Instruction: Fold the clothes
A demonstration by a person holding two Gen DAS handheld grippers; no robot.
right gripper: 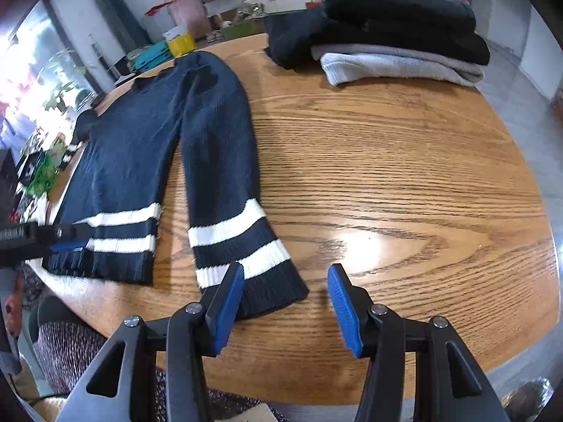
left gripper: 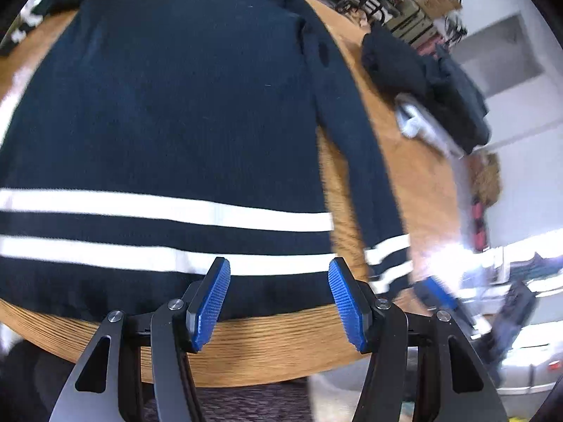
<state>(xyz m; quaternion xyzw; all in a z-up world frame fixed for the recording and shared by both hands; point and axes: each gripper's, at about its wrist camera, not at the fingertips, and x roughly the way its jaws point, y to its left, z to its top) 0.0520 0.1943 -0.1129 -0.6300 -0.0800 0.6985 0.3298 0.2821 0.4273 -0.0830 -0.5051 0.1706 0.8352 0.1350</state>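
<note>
Spread tongs (right gripper: 285,307) over sweater (right gripper: 130,161) cuff

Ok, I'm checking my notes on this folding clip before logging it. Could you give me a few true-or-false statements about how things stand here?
1. The navy sweater lies spread flat on the wooden table. True.
2. The right hand-held gripper is shut on the sleeve cuff. False: its jaws are open, and the cuff lies by its left finger.
3. The left hand-held gripper is open, near the sweater's hem. True.
4. The stack of folded clothes is entirely white. False: mostly dark garments over pale grey ones.
5. The sweater has red stripes. False: white stripes.
</note>
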